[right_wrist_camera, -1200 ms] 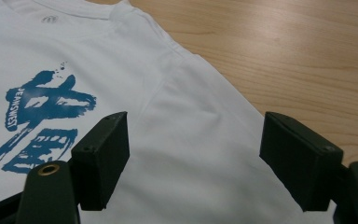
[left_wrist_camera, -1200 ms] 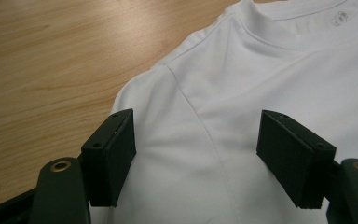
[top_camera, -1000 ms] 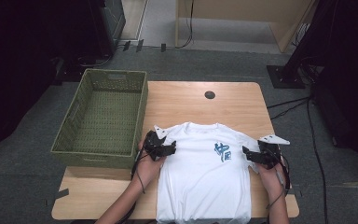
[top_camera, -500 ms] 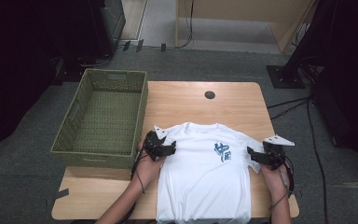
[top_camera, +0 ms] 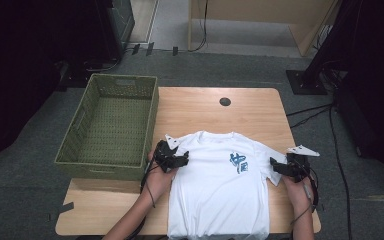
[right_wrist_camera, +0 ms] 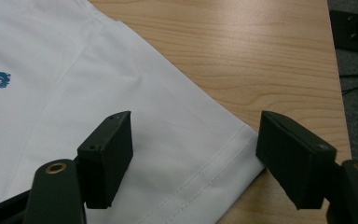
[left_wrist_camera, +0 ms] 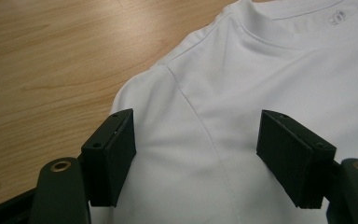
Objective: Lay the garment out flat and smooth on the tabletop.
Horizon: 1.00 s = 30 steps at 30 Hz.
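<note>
- Your left gripper is black, with square pads fixed by small screws and brass pivots.
- Your right gripper carries a grey three-cornered plate; black cables trail from both.

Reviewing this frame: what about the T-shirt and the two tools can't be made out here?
- T-shirt hem: cut off by the high view's bottom edge.
- Its blue print: too small to read there, cropped in the right gripper view.
- Left tool, right tool: whether the pads touch the cloth is unclear.

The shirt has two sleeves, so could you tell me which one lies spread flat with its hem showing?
The sleeve by the right hand-held gripper: its stitched hem lies flat on the table. The other is tucked under.
</note>
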{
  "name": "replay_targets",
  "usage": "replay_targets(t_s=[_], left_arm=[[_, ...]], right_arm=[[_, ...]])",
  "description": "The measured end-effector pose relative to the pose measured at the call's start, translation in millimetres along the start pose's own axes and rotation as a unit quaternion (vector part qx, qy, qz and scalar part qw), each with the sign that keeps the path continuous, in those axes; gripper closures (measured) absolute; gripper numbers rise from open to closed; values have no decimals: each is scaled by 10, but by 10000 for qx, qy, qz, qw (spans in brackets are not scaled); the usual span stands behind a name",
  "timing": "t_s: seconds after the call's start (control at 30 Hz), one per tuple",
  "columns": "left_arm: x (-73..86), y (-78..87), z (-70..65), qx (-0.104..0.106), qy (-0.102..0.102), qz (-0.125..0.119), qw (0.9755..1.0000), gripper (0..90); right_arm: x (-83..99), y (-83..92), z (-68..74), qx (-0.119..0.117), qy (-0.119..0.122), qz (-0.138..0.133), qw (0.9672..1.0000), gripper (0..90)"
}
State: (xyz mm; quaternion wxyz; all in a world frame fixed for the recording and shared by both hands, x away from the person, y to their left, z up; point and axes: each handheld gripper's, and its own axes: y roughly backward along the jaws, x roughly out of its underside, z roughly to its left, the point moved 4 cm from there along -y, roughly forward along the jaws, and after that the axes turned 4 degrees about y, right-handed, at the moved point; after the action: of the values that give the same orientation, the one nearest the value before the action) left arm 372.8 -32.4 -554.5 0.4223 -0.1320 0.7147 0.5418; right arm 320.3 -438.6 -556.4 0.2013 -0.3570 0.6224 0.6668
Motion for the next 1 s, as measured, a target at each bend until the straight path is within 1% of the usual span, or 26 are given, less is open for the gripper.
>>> replay_targets(t_s=[0.1,0.13,0.2,0.23,0.33,0.43,0.6,0.67,0.77,0.8,0.9,1.0], left_arm=[[0,0,0,0,0,1,10000,286],[1,1,0,0,0,1,10000,286],[2,2,-1,-2,-3,0,10000,286],[2,2,-1,-2,-3,0,10000,285],[5,7,0,-1,-13,10,10000,286],[7,8,-1,3,-6,7,10000,285],[7,9,-2,2,-10,11,10000,285],[7,8,-2,6,-22,11,10000,280],[12,15,-20,38,-20,24,10000,270],[13,25,-45,38,-23,62,10000,269],[14,42,-67,67,-9,95,9999,268],[5,73,-88,33,-147,59,9999,267]], right_arm=[[0,0,3,21,14,2,10000,292],[1,-3,1,30,9,-17,10000,305],[-4,-9,-6,34,10,-80,10000,363],[-4,-9,-6,34,10,-80,10000,363],[-23,-34,-34,35,9,-199,9998,483],[-38,-45,-48,50,3,-239,9997,587],[-44,-43,-25,23,16,-242,9997,706],[-50,-46,-17,32,67,-240,9997,762],[-64,-49,-9,81,65,-178,9998,838],[-73,-52,-14,122,59,-151,9998,856],[-76,-54,-20,123,64,-145,9998,861],[-84,-59,-25,160,37,-123,9998,861]])
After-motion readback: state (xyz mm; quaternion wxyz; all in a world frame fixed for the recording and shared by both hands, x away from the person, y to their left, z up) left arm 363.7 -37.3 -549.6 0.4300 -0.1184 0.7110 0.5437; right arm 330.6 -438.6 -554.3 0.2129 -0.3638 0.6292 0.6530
